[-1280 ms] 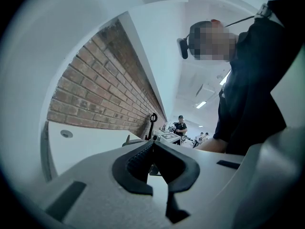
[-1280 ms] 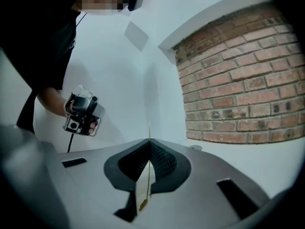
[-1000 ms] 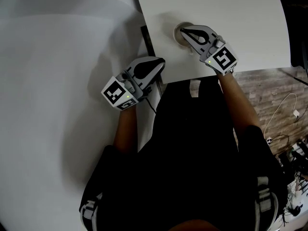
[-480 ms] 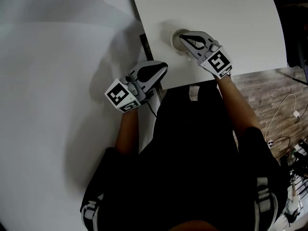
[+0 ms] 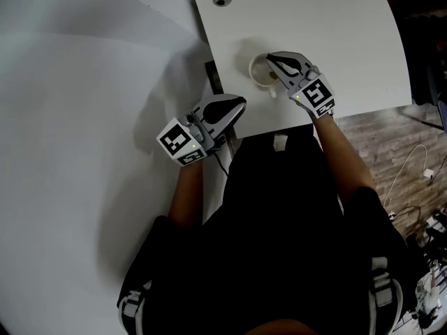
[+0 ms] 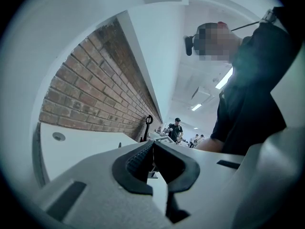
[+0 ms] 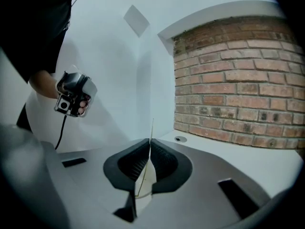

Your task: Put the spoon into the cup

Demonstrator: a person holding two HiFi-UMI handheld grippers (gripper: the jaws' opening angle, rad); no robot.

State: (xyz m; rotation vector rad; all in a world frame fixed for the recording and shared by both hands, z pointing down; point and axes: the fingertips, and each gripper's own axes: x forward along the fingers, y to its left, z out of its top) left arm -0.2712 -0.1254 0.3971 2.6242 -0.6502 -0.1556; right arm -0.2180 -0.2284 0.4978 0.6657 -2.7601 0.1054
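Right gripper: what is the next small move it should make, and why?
Probably open the jaws a little to release the spoon. In the head view the right gripper hangs over the cup, and in its own view the jaws are shut on the thin spoon, held edge-on. Whether the spoon's lower end is already inside the cup I cannot tell, so open slowly.

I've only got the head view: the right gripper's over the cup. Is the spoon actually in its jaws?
Observer: Yes. In its own view the right gripper is shut on the spoon, a thin edge poking past the tips.
Operator: And the left one?
Observer: The left gripper is shut, with nothing between its jaws.
Operator: Does the right gripper view show the cup?
Observer: No; the cup is out of it. Only table and brick wall ahead.
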